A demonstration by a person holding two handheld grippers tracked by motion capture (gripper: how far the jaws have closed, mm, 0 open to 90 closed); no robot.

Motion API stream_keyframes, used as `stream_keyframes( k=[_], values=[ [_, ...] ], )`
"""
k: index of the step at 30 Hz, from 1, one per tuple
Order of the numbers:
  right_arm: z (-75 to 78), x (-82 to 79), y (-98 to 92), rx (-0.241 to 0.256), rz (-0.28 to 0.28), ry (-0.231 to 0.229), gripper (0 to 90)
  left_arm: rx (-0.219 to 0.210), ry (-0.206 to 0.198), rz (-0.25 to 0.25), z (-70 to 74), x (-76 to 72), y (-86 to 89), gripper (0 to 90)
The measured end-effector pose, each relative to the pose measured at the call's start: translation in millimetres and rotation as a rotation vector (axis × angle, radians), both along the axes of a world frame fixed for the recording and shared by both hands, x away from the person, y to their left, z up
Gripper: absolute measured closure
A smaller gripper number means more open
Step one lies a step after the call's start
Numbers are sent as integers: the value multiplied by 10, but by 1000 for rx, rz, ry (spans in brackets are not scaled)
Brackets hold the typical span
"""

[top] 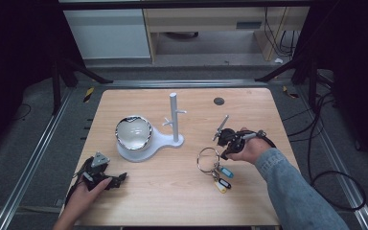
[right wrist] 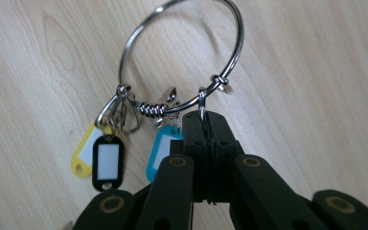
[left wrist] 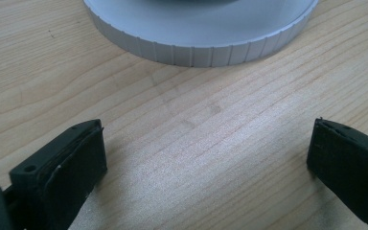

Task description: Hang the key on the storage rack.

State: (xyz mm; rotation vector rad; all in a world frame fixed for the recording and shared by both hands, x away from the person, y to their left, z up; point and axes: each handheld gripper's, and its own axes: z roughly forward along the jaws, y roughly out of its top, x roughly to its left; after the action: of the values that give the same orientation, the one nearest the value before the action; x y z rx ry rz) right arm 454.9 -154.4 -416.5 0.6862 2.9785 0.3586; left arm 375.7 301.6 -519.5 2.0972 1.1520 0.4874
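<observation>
High view: wooden surface (top: 172,191). White stand (top: 174,120) with an upright post and short pegs sits centre, its round base carrying a shiny domed bowl-like piece (top: 133,132). Small dark disc (top: 219,101) near the far edge. Left gripper (top: 117,180) rests low at the near left corner, held by the left hand (top: 87,190), well apart from the stand. Right gripper (top: 224,154) at mid-right, held by the right hand (top: 250,149), denim sleeve (top: 292,191) behind it. Key ring (top: 208,159) lies on the surface just beside the right gripper's tip, tags trailing toward the near edge.

Left gripper view: jaws spread wide, released, nothing between them. Bare wood below. Ribbed grey rim of the stand base (left wrist: 201,48) lies ahead, apart from the jaws.

Right gripper view: jaws clenched together on a small loop hanging from the key ring (right wrist: 182,57). Metal ring lies flat on the wood. Yellow tag (right wrist: 82,155), black tag (right wrist: 107,163) and blue tag (right wrist: 160,151) hang off it beside the jaws; the blue tag is partly hidden behind the gripper.
</observation>
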Motion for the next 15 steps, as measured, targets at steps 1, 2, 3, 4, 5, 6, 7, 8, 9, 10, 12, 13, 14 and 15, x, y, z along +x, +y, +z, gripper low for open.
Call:
stream_keyframes(
  k=[1,2,3,4,5,6,7,8,9,10,12,13,14,15],
  values=[
    [31,6,-2,-1,-1,-4,889,0,0,0,0,0,0,0],
    [31,6,-2,-1,-1,-4,889,0,0,0,0,0,0,0],
    [75,14,-5,1,-4,-10,889,0,0,0,0,0,0,0],
    [96,18,-4,5,-8,-11,889,0,0,0,0,0,0,0],
    [120,24,-6,9,-11,-12,889,-1,0,0,0,0,0,0],
    [150,36,-10,11,-12,-13,889,0,0,0,0,0,1,0],
    [164,44,-12,12,-10,-17,889,0,0,0,0,0,1,0],
    [194,55,-12,8,-16,-18,889,-1,0,0,0,0,1,0],
    [208,63,-14,7,-15,-20,889,-1,0,0,0,1,2,0],
    [232,76,-14,9,-17,-23,889,-1,0,-1,0,1,2,0],
    [266,91,-13,8,-15,-32,889,-1,0,-2,0,2,2,0],
    [282,90,-8,5,-23,-29,890,-1,0,-3,0,3,3,0],
    [301,95,-6,3,-22,-31,890,-3,1,-1,-1,2,1,0],
    [313,98,-4,-3,-20,-32,889,-3,1,-2,0,2,1,0]
  ],
)
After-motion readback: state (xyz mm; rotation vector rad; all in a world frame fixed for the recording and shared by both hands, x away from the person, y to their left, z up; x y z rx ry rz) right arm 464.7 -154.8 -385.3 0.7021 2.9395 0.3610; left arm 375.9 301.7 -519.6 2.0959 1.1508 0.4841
